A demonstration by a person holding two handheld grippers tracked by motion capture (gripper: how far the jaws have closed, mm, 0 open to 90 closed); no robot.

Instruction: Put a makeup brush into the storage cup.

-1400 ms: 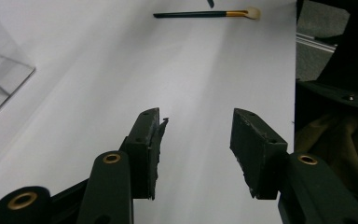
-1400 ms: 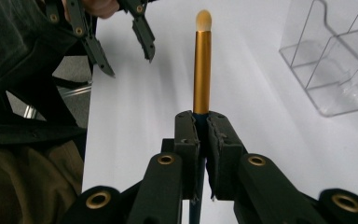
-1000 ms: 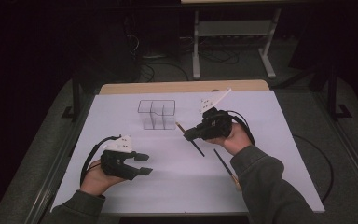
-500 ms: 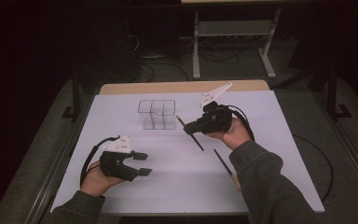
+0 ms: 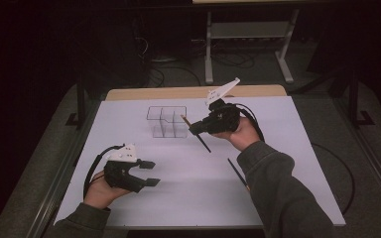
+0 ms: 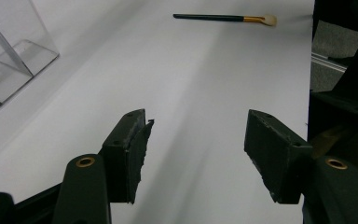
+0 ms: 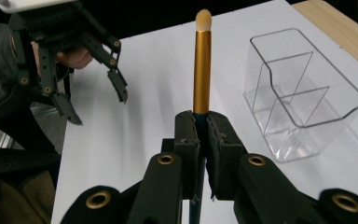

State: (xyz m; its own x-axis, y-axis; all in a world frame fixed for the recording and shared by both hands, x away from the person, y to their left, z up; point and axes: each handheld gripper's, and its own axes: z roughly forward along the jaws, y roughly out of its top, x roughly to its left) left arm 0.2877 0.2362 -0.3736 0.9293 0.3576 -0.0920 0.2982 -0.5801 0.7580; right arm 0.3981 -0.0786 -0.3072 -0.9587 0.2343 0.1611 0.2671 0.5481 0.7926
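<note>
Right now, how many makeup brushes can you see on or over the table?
2. One brush is clamped in the right gripper beside the clear organizer; the other brush lies on the white tabletop by the right sleeve, part hidden.

Desk (image 5: 278,198): white top, wooden strip along far edge.
Second brush (image 5: 236,169): flat on desk, near front right, well apart from clear organizer (image 5: 167,121).
Metal stand (image 5: 248,34): on floor beyond desk.
Cables (image 5: 168,69): on floor beyond desk's far edge.
</note>
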